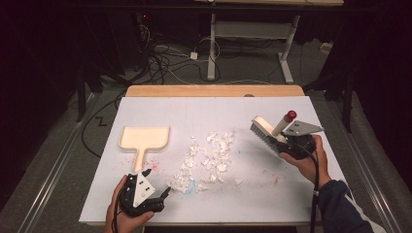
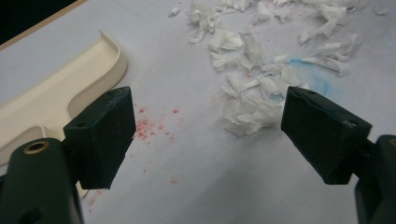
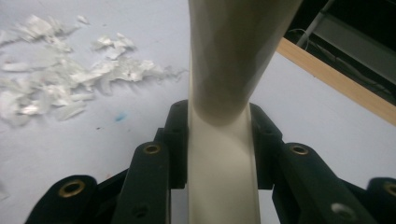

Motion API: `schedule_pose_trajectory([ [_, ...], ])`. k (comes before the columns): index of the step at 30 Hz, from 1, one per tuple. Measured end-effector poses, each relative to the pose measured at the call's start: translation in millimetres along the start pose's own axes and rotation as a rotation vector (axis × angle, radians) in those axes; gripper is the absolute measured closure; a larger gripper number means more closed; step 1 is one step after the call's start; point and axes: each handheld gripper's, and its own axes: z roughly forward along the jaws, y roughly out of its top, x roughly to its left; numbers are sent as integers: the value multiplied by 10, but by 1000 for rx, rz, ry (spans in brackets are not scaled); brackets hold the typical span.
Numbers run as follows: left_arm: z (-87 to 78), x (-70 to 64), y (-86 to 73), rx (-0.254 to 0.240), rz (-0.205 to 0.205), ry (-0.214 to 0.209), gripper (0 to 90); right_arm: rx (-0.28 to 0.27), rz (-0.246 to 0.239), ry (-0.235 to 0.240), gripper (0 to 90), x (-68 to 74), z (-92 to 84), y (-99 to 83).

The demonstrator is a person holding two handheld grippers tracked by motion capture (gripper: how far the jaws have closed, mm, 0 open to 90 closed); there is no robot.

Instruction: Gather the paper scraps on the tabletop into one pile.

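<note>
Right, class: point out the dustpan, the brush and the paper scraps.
dustpan [image 1: 144, 136]: high view, middle of its tray.
brush [image 1: 262, 134]: high view, its bristle head.
paper scraps [image 1: 212, 156]: high view, middle of the pile.

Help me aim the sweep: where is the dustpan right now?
In the high view the dustpan lies flat on the table's left half, left of the paper scraps, its handle pointing toward the open left gripper.

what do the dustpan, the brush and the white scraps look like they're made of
Dustpan: probably moulded plastic, cream, smooth with a rounded raised rim.
Brush: cream handle looks like the same smooth, faintly glossy plastic, clamped in the right gripper; red end cap; the bristles' material I cannot tell.
White scraps: likely torn paper or tissue, thin, crumpled, ragged-edged.
</note>
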Motion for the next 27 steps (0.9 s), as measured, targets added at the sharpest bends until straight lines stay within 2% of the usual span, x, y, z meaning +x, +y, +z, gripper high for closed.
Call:
schedule_pose_trajectory([
  [1,0,0,0,0,0,0,169,0,0,0,681,0,0,0],
  [3,13,-5,-2,16,-11,4,168,17,-42,-30,681,28,185,103],
  [4,18,-4,0,22,-13,7,168,17,-42,-30,681,28,185,103],
  [5,22,-7,0,26,-15,11,168,34,-75,-60,681,63,313,196],
  [8,19,-17,14,26,-17,13,168,67,-139,-118,681,116,535,327],
  [10,15,-28,20,20,-10,14,168,94,-152,-108,681,141,680,392],
  [11,14,-31,25,12,8,19,168,94,-152,-108,681,141,680,392],
  [12,7,-41,20,20,18,10,168,124,-193,-122,681,190,815,435],
  [13,7,-41,20,20,18,10,169,124,-193,-122,681,190,815,435],
  [14,8,-50,9,23,12,9,168,135,-214,-107,681,264,908,452],
  [16,7,-49,6,22,12,6,168,136,-216,-88,681,305,941,462],
  [17,8,-40,3,20,13,3,168,143,-256,-88,681,405,990,478],
  [19,11,-35,3,19,11,1,168,139,-266,-78,680,440,1004,482],
  [20,13,-31,3,19,11,0,168,136,-265,-57,680,466,1011,486],
  [21,15,-31,4,20,11,0,168,115,-262,-38,680,525,1007,484],
  [23,24,-34,7,27,13,-2,168,111,-271,-26,679,551,999,486],
  [24,39,-43,13,39,23,-2,168,82,-278,-8,680,614,976,482],
  [27,41,-53,17,40,29,-7,168,46,-283,59,679,685,924,485],
])
